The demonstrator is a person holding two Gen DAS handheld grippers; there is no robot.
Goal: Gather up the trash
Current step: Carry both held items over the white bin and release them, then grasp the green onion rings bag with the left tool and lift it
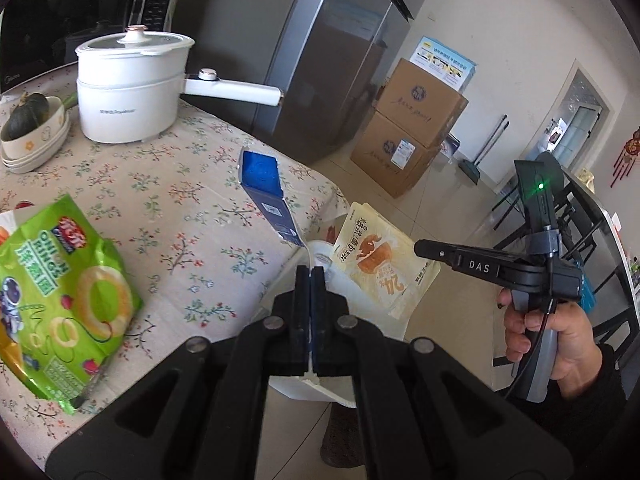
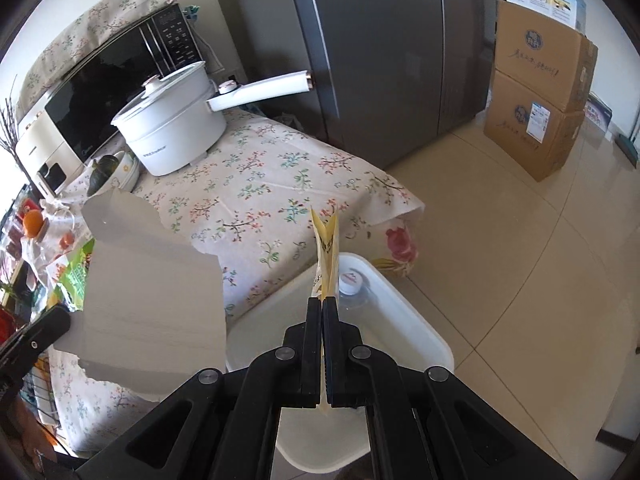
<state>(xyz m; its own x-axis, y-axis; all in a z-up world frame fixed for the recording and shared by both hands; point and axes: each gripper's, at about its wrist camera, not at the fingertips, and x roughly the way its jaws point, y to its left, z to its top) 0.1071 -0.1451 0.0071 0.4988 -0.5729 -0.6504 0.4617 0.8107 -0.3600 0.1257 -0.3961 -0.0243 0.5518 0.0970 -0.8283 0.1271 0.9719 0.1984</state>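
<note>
My left gripper (image 1: 310, 274) is shut on a torn blue carton (image 1: 262, 192), which sticks up over the table's corner. In the right wrist view the carton's grey inside (image 2: 152, 300) fills the left. My right gripper (image 2: 323, 301) is shut on a yellow bread wrapper (image 2: 328, 240); from the left wrist view the wrapper (image 1: 380, 268) hangs flat off the right gripper (image 1: 419, 248). Both gripped items are above a white bin (image 2: 416, 320) on the floor beside the table. A capped plastic bottle (image 2: 352, 282) lies in the bin. A green snack bag (image 1: 60, 292) lies on the floral tablecloth.
A white electric pot (image 1: 128, 88) with a long handle, stacked bowls holding a dark squash (image 1: 30, 120) and a microwave (image 2: 100, 100) stand on the table. A grey fridge (image 2: 380, 60) rises behind it. Stacked cardboard boxes (image 2: 536, 92) sit on the tiled floor.
</note>
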